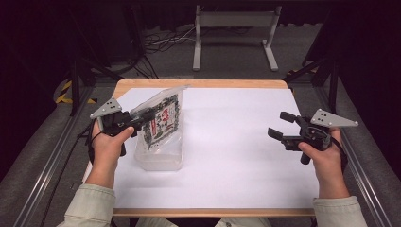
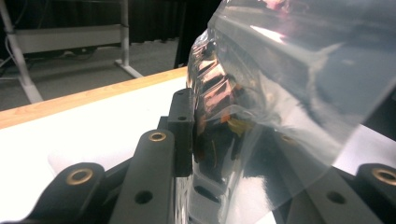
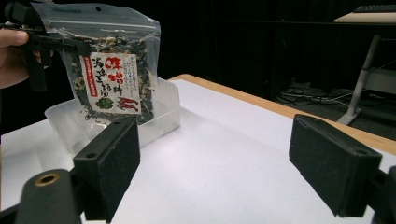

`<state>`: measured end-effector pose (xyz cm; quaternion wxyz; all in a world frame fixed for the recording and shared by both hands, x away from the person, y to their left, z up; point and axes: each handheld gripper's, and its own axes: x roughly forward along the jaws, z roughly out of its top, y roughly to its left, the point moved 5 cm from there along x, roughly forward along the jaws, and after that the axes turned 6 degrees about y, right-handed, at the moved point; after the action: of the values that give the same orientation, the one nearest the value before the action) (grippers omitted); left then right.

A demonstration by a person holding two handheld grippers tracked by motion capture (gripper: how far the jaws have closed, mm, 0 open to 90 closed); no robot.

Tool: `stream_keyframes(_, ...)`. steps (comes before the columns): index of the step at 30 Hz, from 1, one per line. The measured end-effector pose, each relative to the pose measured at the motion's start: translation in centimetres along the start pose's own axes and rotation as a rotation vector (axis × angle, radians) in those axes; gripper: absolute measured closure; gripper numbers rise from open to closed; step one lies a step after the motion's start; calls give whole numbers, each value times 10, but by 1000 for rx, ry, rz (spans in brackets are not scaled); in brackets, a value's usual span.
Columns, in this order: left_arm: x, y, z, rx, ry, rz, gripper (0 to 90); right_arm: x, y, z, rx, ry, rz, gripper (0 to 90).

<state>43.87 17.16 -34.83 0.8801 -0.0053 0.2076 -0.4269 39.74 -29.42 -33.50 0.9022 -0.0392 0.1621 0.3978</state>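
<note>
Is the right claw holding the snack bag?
No, the right claw stands open and empty over the white table, while the left claw grips the snack bag.

The left hand-held gripper (image 2: 219, 140) has its black jaws closed on a clear plastic bag (image 2: 289, 84), pinching the film near its edge. The bag rises up and to the right, glossy with reflections; dark contents with orange flecks show through beside the left jaw. Behind lie the white tabletop (image 2: 93, 130) with its wooden edge, grey floor and a pale metal stand (image 2: 65, 39).
</note>
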Motion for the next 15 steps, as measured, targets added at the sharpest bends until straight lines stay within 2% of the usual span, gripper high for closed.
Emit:
stream_keyframes(7, -3, 4, -4, -14, 24, 2, 718, 1, 0, -2, 3, 6, 2, 171)
stream_keyframes(12, -4, 7, -6, -23, 17, 2, 720, 2, -1, -3, 2, 8, 4, 170)
stream_keyframes(15, -5, 12, -9, -43, 11, 6, 721, 2, -1, -3, 3, 11, -1, 170)
